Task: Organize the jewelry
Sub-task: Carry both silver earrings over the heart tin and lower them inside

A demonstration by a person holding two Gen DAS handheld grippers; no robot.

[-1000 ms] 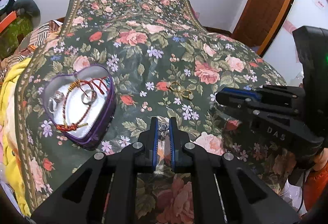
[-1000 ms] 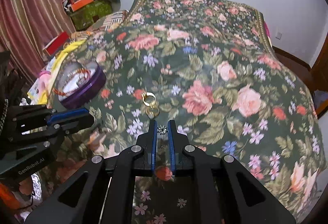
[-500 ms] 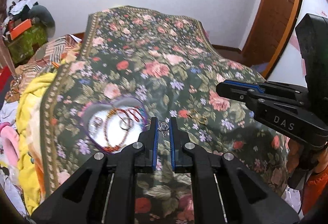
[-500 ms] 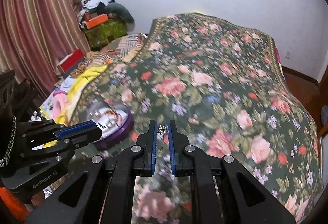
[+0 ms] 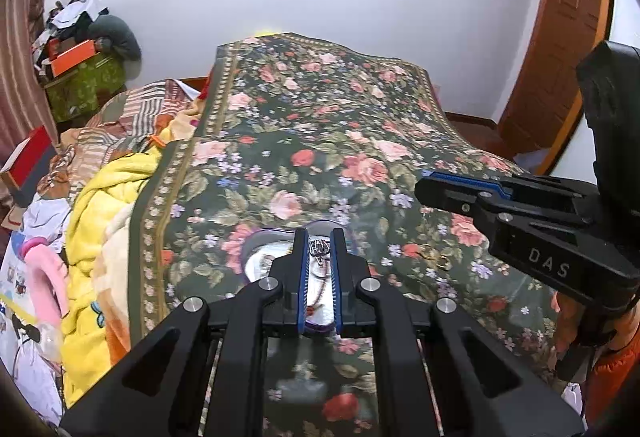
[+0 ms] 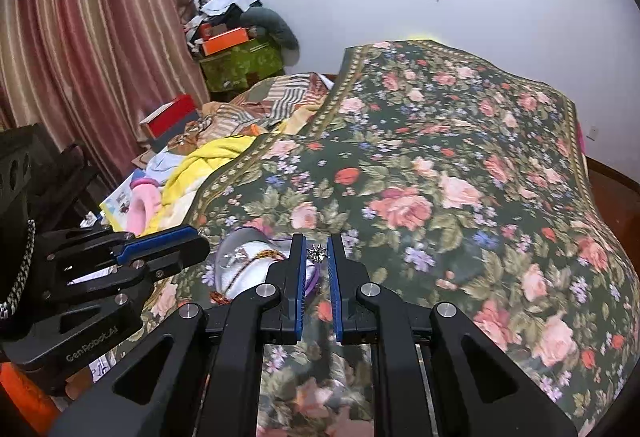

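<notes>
Transport step: left gripper point(image 5: 320, 246) clamped on silver ring point(image 5: 319, 249), right gripper point(image 6: 316, 252) clamped on star-shaped stud point(image 6: 317, 253), both above heart-shaped tin point(image 6: 240, 257) on bed. Next: lower, release inside tin

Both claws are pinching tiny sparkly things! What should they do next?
Probably lower the left claw over the heart-shaped box and let go: it pinches a small silver piece, and the box just past its tips already holds jewelry.
</notes>
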